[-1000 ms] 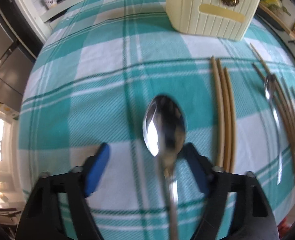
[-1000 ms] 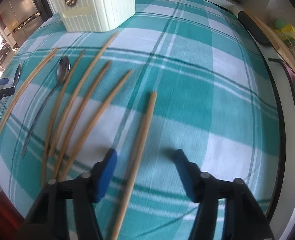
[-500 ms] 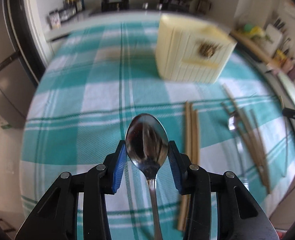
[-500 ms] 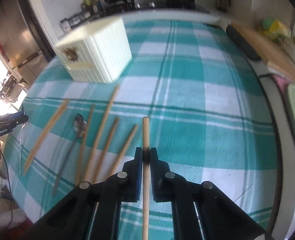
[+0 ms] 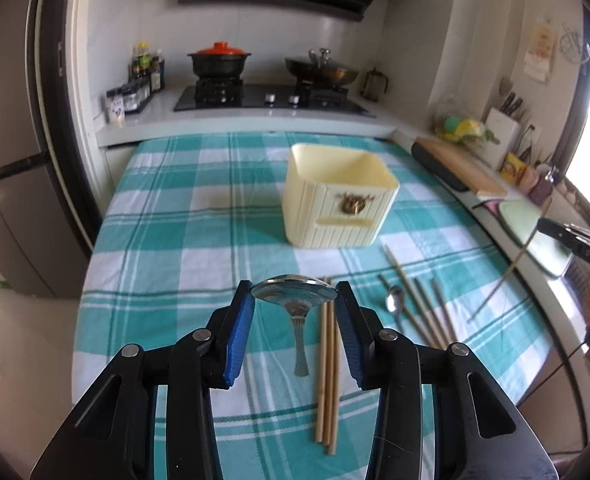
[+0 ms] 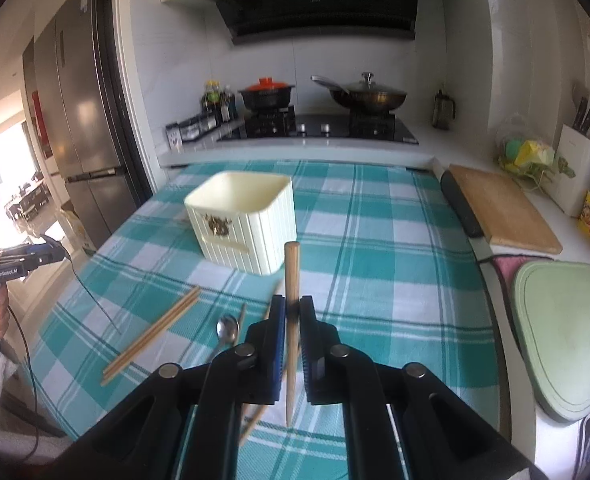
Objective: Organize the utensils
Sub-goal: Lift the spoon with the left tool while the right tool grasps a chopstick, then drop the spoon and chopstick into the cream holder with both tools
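The left gripper clamps a spoon and the right gripper a chopstick, both above the tablecloth, while the cream holder looks empty and several chopsticks and another spoon remain.

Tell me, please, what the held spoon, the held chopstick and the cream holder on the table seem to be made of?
Spoon: probably polished steel; its bowl is silvery and mirrors the room.
Chopstick: looks like bamboo or light wood; matte tan with a blunt cut end.
Holder: likely moulded plastic; smooth cream walls with even ribs and a brassy emblem, though glazed ceramic cannot be ruled out.
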Tool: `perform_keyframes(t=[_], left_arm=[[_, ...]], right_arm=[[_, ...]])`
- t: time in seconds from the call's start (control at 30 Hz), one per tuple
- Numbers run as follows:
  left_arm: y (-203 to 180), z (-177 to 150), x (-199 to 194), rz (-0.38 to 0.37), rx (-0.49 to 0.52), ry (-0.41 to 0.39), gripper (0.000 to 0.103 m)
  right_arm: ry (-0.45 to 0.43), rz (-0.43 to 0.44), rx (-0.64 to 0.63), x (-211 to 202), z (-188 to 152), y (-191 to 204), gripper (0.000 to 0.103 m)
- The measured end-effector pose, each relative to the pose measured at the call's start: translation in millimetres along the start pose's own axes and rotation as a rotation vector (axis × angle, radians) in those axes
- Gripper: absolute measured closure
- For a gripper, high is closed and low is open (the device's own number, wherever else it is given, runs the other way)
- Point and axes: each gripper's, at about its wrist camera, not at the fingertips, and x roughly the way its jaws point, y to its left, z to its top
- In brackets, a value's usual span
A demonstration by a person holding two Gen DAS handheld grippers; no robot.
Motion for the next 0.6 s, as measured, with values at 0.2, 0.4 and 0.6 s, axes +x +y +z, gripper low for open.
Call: perform_keyframes(t=[0.2,0.4,0.6], left_arm=[[0,52,-6,-0.061,-0.025,-0.024,0.062],[-18,130,-20,-0.065,-0.004,-0.149,0.061],[-37,194,11,-0.011,-0.019,-0.256,0.061]], right_arm=[[-0.067,0.010,-0.016,10,49,9,0.096],[-0.152,0.025,-0.033,20,124,26,0.096],[-0.291,0.010,-0.070,32,176,50,0.096]])
